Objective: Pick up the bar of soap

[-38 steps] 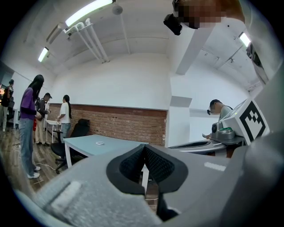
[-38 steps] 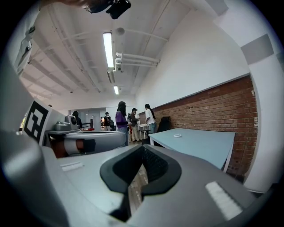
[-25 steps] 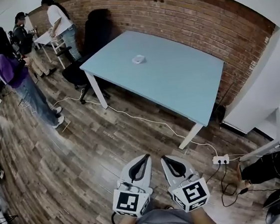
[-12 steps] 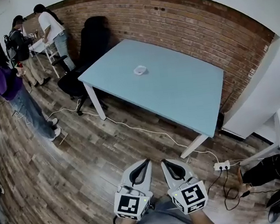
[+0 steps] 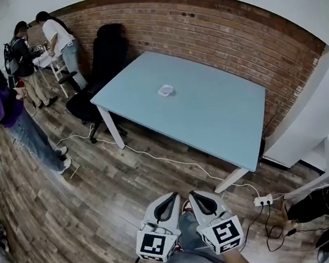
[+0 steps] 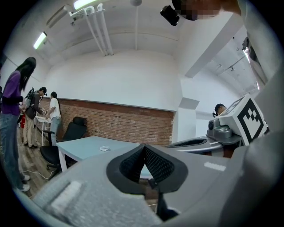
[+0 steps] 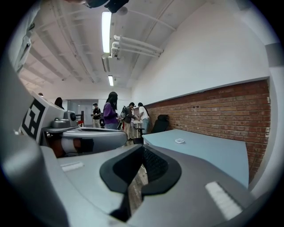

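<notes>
I hold the grey left gripper and the grey right gripper side by side over the wood-plank floor, each with its jaws pressed together on nothing. The small white bar of soap lies well ahead (untouched) on the pale blue rectangular worktop, near the red brick wall.

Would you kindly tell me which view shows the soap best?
The head view: the soap lies unobstructed on the table, seen from above. Both gripper views show it only as a small, distant white speck.
</notes>
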`<state>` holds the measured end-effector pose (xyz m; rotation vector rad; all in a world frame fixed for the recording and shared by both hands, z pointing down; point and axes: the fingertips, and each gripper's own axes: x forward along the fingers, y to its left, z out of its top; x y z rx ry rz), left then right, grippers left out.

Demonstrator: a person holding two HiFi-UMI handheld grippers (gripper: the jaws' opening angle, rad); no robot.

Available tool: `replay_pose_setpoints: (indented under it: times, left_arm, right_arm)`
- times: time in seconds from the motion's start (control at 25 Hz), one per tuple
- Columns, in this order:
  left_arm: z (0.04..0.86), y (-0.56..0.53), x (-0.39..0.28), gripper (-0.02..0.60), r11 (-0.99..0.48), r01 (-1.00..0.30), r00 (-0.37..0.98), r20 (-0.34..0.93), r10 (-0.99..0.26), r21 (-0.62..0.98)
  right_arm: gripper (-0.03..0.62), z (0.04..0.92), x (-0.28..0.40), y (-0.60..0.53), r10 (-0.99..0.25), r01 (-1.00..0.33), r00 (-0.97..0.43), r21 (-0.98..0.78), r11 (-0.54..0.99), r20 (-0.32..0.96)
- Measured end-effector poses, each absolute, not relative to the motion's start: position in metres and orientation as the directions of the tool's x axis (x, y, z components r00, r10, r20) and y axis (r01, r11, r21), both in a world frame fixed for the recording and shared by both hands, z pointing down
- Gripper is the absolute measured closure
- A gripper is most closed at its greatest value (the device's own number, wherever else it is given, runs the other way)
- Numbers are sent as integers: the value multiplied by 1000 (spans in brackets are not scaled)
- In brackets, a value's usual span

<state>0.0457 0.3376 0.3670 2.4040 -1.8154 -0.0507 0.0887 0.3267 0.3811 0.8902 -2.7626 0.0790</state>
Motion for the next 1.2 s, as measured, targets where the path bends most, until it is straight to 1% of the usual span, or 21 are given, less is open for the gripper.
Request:
replay_pose_setpoints:
  times: [0.12, 0.28, 0.56, 0.92, 1.2]
  left_arm:
    - [373, 317, 36, 578, -269, -956, 279, 72, -958, 121]
    - [370, 281, 27, 577, -264, -958, 271, 63, -960, 110]
    - [379, 211, 14, 577, -247, -960, 260, 91, -961, 134]
    - [381, 99, 13, 577, -258, -960, 270, 110, -957, 110]
    - [381, 43, 11, 577, -261, -961, 271, 115, -956, 95]
  right_arm:
    - [591, 383, 78, 306, -568, -584, -786, 7, 811, 244]
    - [591, 386, 70, 271, -563, -579, -787, 11, 815, 252]
    - [591, 397, 60, 200, -549, -571, -793, -7, 821, 265]
    - [590, 397, 52, 92, -537, -559, -805, -18, 829, 254]
    - [590, 399, 50, 39, -528, -552, -811, -32, 833, 250]
